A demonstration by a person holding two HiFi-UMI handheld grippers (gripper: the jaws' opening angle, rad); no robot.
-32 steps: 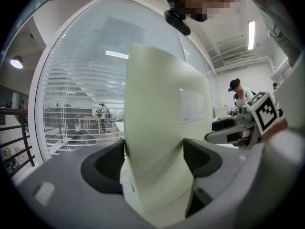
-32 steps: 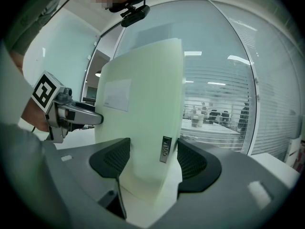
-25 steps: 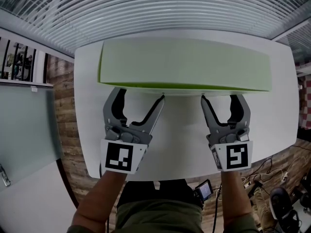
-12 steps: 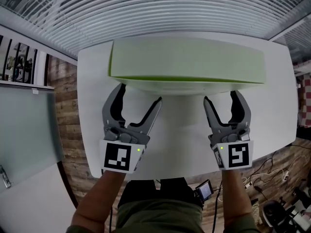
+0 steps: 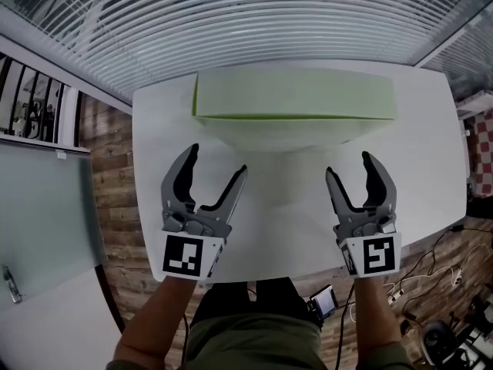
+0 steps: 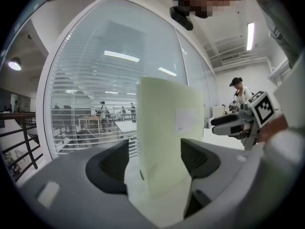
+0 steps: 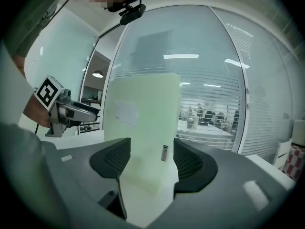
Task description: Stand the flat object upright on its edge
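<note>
Hovering over the near half of the white table [image 5: 285, 214], the left claw [image 5: 217, 160] and the right claw [image 5: 349, 165] sit side by side, each carried by a bare forearm, marker cubes toward the person. The left claw's jaws stand wide apart and are closing at this moment; nothing lies between them, only bare table below. The right claw's jaws are also spread wide and hold nothing.

Ahead of both claws, clear of their tips, the pale green board [image 5: 293, 95] stands upright on its long edge across the far half of the table. It spans wider than the two claws together, reaching a little past the left claw's outer jaw and past the right claw's outer jaw. Its broad face is turned toward the claws. Seen along the left claw's jaws, that face carries a faint pale label [image 6: 186, 119]; seen along the right claw's jaws, a small dark tag [image 7: 164, 153] sits low on the board's near end.

Beyond the board is a glass wall with horizontal blinds [image 5: 231, 21]. Left of the left claw, past the table's edge, there is wood floor [image 5: 115, 183].
</note>
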